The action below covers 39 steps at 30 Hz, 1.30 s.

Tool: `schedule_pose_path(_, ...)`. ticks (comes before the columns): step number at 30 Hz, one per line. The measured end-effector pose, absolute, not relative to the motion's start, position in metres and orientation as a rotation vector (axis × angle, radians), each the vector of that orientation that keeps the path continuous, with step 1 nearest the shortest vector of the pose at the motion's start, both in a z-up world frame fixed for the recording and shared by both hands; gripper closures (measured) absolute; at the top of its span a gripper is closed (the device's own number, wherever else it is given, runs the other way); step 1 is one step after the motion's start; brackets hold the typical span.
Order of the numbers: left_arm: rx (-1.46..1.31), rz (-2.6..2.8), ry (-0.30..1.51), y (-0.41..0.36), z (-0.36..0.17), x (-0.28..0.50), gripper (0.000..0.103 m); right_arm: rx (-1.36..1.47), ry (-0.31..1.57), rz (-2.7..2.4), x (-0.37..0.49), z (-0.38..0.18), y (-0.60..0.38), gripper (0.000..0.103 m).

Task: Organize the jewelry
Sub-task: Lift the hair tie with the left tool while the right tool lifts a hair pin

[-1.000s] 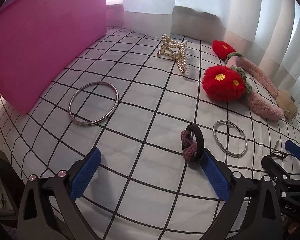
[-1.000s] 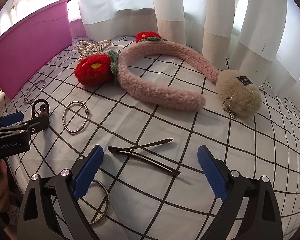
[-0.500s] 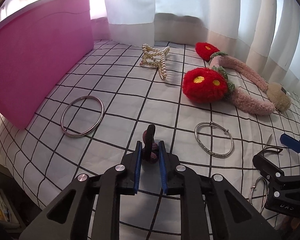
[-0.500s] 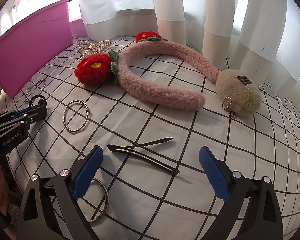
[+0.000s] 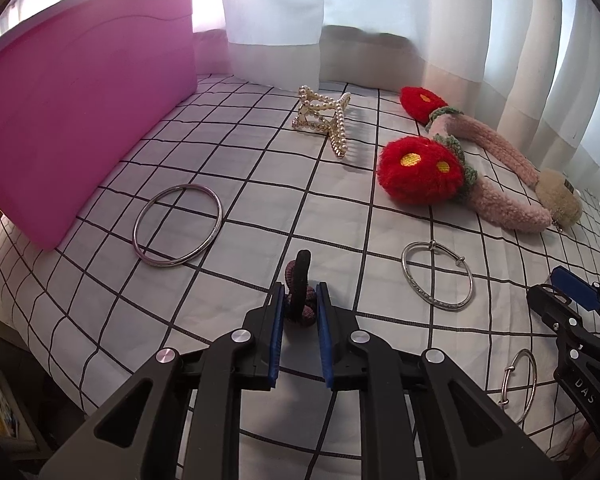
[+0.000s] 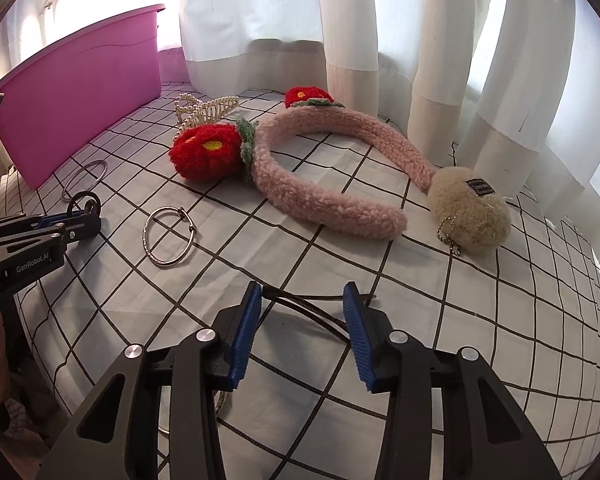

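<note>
Behind everything, pale curtains (image 6: 440,40) hang down to a checked white cloth (image 5: 260,184) covering the whole surface, and a big pink bin (image 5: 80,112) stands along its left side. Across the far right lies the fluffy pink headband (image 6: 324,200) with red flowers, a beige pompom (image 6: 470,212) touching its end. A pearl hair claw (image 5: 324,118) sits between bin and headband, well apart from both. Nearer the front edge, one plain silver bangle (image 5: 178,226) lies just beside the bin and a clasped bangle (image 5: 438,282) lies in open cloth. Low at that front edge, the left gripper (image 5: 298,312) is clamped on a black-and-mauve hair tie (image 5: 299,294), standing it on edge. Beside it, the right gripper (image 6: 302,320) has its jaws half apart, straddling the dark hair pins (image 6: 300,306) without pinching them.
</note>
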<state>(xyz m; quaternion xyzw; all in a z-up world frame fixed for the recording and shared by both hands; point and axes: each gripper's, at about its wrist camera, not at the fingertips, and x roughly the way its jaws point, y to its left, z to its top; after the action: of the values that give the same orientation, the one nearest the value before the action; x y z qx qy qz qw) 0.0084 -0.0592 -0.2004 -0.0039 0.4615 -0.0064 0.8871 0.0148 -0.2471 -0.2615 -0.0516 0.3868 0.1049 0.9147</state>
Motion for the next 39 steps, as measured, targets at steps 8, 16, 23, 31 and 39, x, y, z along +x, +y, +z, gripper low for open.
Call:
schedule_pose_path(8,-0.017,-0.012,0.954,-0.057,-0.196,0.009,0.087,-0.111,0.806,0.223,0.018,-0.26,-0.246,0.094)
schedule_pose_path(16,-0.027,-0.005,0.957,-0.054,-0.197,0.009,0.087,-0.113,0.803,0.223,0.015,-0.259,-0.248,0.101)
schedule_pose_path(23,-0.029,-0.005,0.961,-0.054,-0.198,0.009,0.087,-0.103,0.801,0.217,0.013,-0.256,-0.252,0.101)
schedule_pose_path(31,-0.029,-0.015,0.953,-0.055,-0.193,0.009,0.087,-0.087,0.775,0.22,0.013,-0.244,-0.253,0.101)
schedule_pose_path(39,-0.031,-0.03,0.916,-0.053,-0.17,0.01,0.087,-0.08,0.728,0.223,0.014,-0.223,-0.249,0.101)
